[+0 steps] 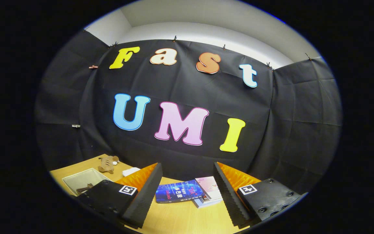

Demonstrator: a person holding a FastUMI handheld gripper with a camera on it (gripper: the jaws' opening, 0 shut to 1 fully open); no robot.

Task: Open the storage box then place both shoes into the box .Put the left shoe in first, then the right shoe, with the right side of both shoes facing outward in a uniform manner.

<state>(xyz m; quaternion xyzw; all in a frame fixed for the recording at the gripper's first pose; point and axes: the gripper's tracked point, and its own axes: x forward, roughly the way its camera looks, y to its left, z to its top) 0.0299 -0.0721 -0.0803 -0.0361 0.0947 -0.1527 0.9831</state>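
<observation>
Claw (185, 195) of mine wide open and holding nothing, fingers raised over wooden table (174, 219), blue book (178, 191) and pink book (209, 190) between the fingers, open tray (81, 180), possibly the storage box, beyond my left finger, plush toy (108, 163) behind it.

Two books (188, 192) are lying on the table (177, 217) between the spread gripper (185, 191) fingers; a tray (83, 180) and plush toy (107, 163) are lying left.
</observation>
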